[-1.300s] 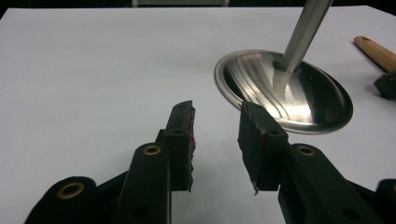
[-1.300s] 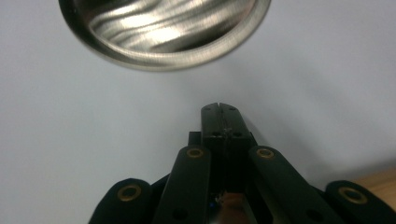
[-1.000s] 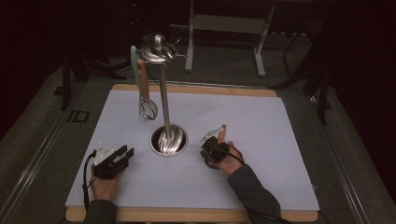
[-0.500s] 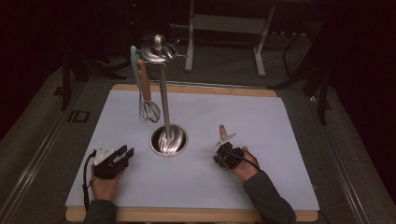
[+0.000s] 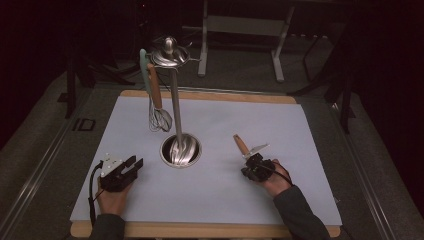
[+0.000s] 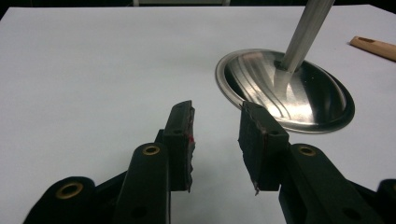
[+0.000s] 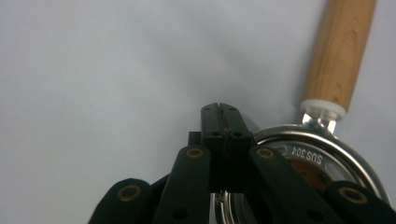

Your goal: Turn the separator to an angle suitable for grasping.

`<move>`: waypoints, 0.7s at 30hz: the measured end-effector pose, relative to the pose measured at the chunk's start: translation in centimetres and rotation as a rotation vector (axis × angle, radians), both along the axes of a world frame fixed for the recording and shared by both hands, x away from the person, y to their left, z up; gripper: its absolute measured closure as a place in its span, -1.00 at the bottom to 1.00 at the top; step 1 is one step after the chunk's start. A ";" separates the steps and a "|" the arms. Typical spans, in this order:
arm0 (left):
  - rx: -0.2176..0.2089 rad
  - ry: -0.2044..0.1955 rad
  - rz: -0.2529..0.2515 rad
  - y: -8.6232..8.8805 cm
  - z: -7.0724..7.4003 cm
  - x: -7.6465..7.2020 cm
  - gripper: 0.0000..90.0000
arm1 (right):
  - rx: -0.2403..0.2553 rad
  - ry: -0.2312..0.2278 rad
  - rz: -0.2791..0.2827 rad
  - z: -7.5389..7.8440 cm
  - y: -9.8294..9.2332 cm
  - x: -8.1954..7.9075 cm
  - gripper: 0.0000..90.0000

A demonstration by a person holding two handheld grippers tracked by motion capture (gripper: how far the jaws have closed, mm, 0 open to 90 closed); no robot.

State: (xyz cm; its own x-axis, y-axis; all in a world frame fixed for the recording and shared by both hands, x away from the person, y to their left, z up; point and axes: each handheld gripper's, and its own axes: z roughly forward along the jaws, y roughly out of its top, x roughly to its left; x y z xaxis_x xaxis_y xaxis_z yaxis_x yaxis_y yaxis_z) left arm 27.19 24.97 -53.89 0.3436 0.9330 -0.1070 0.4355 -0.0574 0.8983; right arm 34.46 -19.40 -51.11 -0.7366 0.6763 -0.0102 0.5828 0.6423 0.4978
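White mat lies bare around the right gripper – its jaws are pinched together on the rim of a wood-handled strainer, bowl partly hidden beneath them. The left gripper rests parted, holding nothing, near the steel stand's base.

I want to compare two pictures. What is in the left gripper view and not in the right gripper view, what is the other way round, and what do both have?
Left gripper view: the left tongs, open over bare table, and the round steel stand base with its pole.
Right gripper view: the right tongs, shut, next to a steel ring stamped SUS304, and the white collar under the handle.
Both: the white table top and the wooden handle.
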 end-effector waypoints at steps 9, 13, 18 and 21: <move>0.003 0.002 0.000 0.0 0.0 0.0 0.45 | 0.002 0.005 -0.019 0.4 -1.3 0.2 0.95; 0.003 0.002 0.000 0.0 0.0 0.0 0.44 | 0.016 -0.006 -0.016 0.8 -1.3 0.4 0.86; 0.001 0.002 0.001 0.0 0.0 0.0 0.44 | 0.026 -0.017 -0.022 1.4 -1.4 0.7 0.80; 0.000 0.003 0.002 0.0 0.0 0.0 0.44 | 0.030 -0.029 -0.041 2.0 -1.6 1.4 0.72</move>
